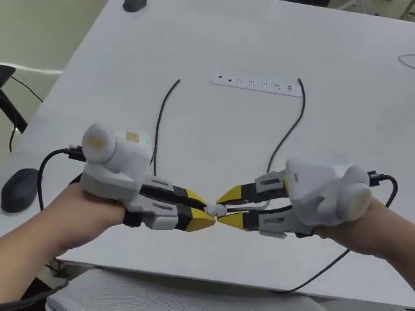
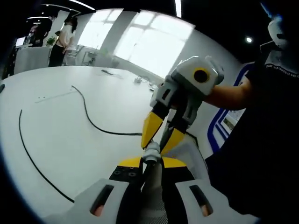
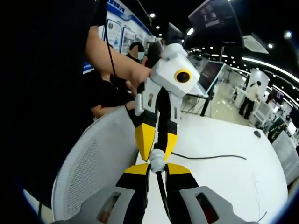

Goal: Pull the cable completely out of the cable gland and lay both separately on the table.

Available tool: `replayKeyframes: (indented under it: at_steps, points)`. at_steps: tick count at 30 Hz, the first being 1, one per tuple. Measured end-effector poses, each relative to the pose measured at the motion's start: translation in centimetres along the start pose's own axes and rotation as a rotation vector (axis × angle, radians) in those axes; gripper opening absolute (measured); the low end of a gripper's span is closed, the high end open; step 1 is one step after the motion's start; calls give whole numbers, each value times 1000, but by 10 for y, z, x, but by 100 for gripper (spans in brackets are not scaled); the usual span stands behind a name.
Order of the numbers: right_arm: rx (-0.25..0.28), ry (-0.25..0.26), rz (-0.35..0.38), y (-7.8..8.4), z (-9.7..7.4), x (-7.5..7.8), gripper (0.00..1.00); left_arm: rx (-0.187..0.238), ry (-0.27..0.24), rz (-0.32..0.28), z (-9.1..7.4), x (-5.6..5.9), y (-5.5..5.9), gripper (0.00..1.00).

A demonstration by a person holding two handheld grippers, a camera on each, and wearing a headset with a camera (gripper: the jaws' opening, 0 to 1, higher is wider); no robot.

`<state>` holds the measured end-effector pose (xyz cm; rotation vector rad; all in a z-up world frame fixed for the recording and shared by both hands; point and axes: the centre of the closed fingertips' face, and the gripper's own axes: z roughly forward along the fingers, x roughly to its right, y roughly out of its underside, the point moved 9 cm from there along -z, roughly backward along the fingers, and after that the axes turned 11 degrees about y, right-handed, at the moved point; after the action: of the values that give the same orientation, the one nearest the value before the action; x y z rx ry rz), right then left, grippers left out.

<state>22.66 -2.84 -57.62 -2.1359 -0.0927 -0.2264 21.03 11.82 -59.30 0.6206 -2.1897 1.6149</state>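
The white cable gland (image 1: pixel 216 210) hangs in the air over the near part of the worktop (image 1: pixel 214 142), pinched between the two claws, which meet tip to tip. The left claw (image 1: pixel 209 214) is clenched on the gland itself; in the left gripper view its yellow tips sit on either side of the pale body. The black cable (image 3: pixel 161 186) is still in the gland. It comes out on the right-hand side and runs back between the yellow jaws of the right claw (image 1: pixel 222 209), which is closed on it right at the gland.

The left hand (image 1: pixel 84 217) and right hand (image 1: pixel 369 227) hold the tools almost in one line, slightly lower at the middle.

Further back on the worktop a long black lead (image 1: pixel 290 134) curves from the end of a white power strip (image 1: pixel 256 84) down behind the right tool; I cannot tell if it is the same cable. A second black lead (image 1: pixel 159 120) lies to the left of it. A dark computer mouse (image 1: pixel 19 189) sits at the left edge. A white mesh chair (image 3: pixel 88 163) stands against the near side of the worktop.
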Motion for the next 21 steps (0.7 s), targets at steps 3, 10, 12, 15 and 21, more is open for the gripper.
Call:
replayKeyframes:
  at_steps: [3,10,12,15,21]
  points:
    - [-4,4,42,-3,2,-1,8,-11,10,41,-5,-2,1,14]
    - [-33,12,250,-9,5,3,14,-66,-10,191,-15,-3,1,14]
    - [-31,-20,383,-12,4,5,18,-90,-12,226,-17,-4,4,14]
    - [-47,-41,517,-9,4,11,19,-100,-6,288,-19,-4,6,14]
    - [-41,-190,774,-1,13,17,18,-104,1,348,-22,-5,5,14]
